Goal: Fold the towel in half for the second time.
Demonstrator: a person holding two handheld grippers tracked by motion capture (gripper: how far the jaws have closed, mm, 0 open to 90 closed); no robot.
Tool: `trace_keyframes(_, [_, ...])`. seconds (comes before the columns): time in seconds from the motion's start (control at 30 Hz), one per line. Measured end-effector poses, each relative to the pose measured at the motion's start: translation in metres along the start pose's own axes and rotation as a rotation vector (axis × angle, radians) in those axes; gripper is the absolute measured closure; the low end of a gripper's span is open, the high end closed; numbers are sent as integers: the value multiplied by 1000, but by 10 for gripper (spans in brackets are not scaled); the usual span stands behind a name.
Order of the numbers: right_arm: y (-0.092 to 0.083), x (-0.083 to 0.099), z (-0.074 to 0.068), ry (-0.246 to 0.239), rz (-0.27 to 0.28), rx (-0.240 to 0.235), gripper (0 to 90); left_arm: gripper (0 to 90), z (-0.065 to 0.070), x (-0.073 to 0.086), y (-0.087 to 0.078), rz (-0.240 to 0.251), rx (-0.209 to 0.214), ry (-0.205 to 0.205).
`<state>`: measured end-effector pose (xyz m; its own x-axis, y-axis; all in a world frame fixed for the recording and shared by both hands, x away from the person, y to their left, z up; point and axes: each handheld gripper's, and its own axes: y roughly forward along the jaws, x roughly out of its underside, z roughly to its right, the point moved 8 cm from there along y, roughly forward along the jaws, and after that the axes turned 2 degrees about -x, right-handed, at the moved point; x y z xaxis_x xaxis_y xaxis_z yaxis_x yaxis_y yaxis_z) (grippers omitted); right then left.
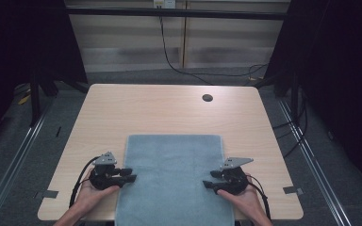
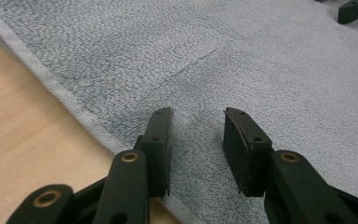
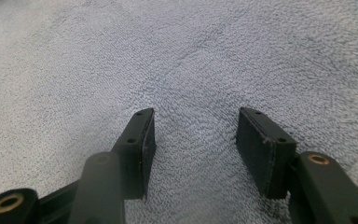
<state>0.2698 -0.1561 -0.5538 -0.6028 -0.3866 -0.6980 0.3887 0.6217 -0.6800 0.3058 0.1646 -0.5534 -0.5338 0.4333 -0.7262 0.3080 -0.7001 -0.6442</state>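
Flat on the table [image 1: 122,108], a blue-grey towel [image 1: 172,165], its near end hanging past the table's near edge. Over the towel's left edge, the left gripper [image 1: 128,175], pointing inward, jaws apart, nothing clamped, only terry cloth in the gap [image 2: 196,140]. Opposite, over the right edge, the right gripper [image 1: 209,180], likewise pointing inward, jaws apart and empty above the cloth [image 3: 193,140]. Both well apart across the towel.

You had no readable text, label, brand, number or sign anywhere in these views.
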Motion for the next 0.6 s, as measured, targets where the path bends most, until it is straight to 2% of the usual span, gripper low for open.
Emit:
trace_keyframes(0.1, [-5,6,-7,12,1,-26,476,612,6,4,-3,-3,23,-12])
trace_keyframes(0.23, [-13,15,-17,34,-20,-67,477,606,18,11,-10,-37,32,12])
trace_keyframes(0.37, [-15,17,-23,20,-27,-66,441,575,24,13,-14,-40,37,19])
trace_keyframes(0.47, [-17,11,-23,24,-7,-59,411,551,21,4,-18,-8,40,19])
trace_keyframes(0.6, [-30,-12,-8,9,57,-5,421,528,7,-20,-20,33,15,21])
